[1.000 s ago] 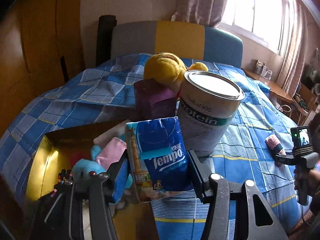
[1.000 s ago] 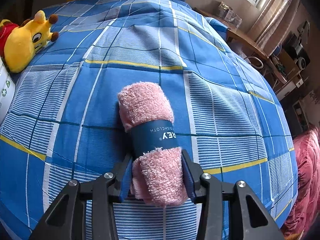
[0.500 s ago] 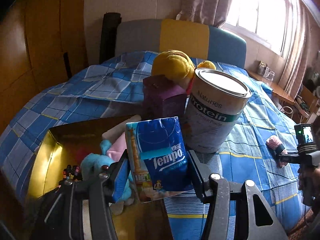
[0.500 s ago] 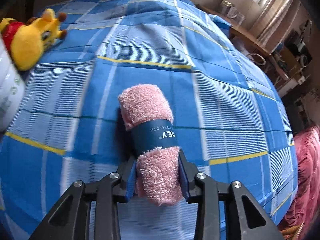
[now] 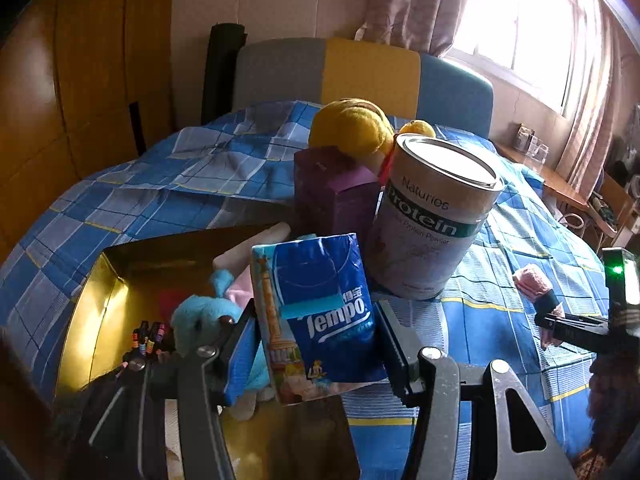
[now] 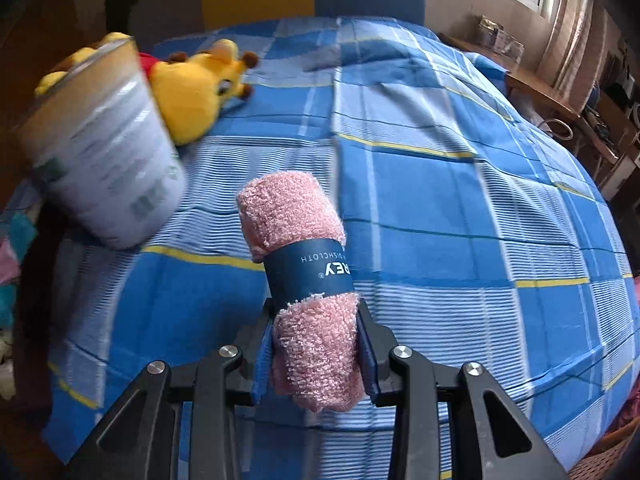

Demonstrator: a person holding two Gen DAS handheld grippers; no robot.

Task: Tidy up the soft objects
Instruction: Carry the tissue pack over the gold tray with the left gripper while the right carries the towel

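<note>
Left wrist view: gold box (image 5: 86, 312) holds a blue plush (image 5: 196, 316); my left gripper (image 5: 316, 344) is clamped on a tissue pack (image 5: 320, 312) above its near edge. Protein can (image 5: 432, 216) stands on the bedspread (image 6: 460, 208). Right gripper (image 6: 316, 354) squeezes a pink rolled dishcloth (image 6: 304, 264), lifted.

blue tissue pack (image 5: 320, 312) upright, pink rolled dishcloth (image 6: 308, 292) – navy band

You are working over a bed (image 6: 440, 208) with a blue checked cover. On it stand a protein powder tin (image 5: 432, 216) and a purple carton (image 5: 336, 200), a yellow plush toy (image 6: 196, 92) lies behind them, and an open gold box (image 5: 100, 304) rests beside them.
</note>
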